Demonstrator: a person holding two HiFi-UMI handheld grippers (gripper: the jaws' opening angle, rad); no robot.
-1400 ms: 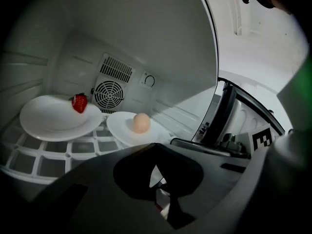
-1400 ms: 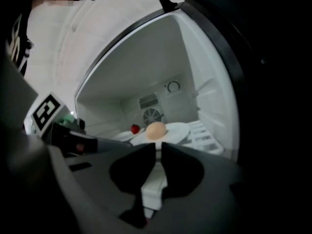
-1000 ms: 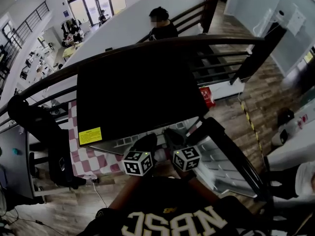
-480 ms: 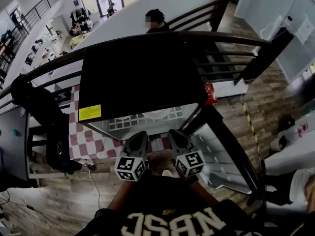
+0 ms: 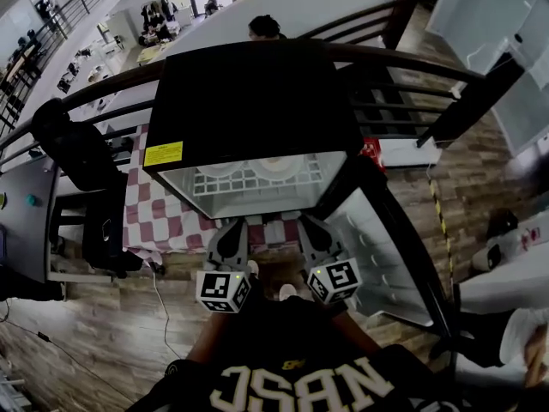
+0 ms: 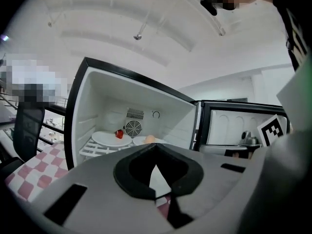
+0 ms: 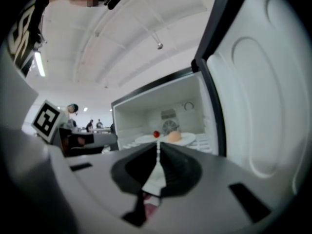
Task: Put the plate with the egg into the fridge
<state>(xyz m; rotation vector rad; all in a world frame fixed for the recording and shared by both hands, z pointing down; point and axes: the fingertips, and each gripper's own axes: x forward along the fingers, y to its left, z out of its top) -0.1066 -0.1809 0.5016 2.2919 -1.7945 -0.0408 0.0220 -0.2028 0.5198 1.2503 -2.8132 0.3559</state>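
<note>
The black fridge (image 5: 249, 101) stands with its door (image 5: 377, 247) swung wide to the right. On its wire shelf lie two white plates. The right plate (image 6: 140, 141) carries the egg (image 6: 150, 139), also seen as the egg (image 7: 174, 136) on its plate (image 7: 185, 139). The left plate (image 6: 108, 139) holds a small red thing (image 6: 119, 134). Both plates show as pale discs (image 5: 276, 166) in the head view. My left gripper (image 5: 232, 228) and right gripper (image 5: 309, 227) hang side by side in front of the opening, clear of the shelf. Each has its jaws shut on nothing.
A red-and-white checkered cloth (image 5: 163, 221) lies left of the fridge, beside a dark chair (image 5: 86, 170). A dark railing (image 5: 386, 58) curves behind the fridge, and a person (image 5: 264, 27) stands beyond it. A small red box (image 5: 371, 153) sits by the fridge's right side.
Both grippers have drawn back from the fridge opening toward my body. The shelf with the two plates has come into the head view.
</note>
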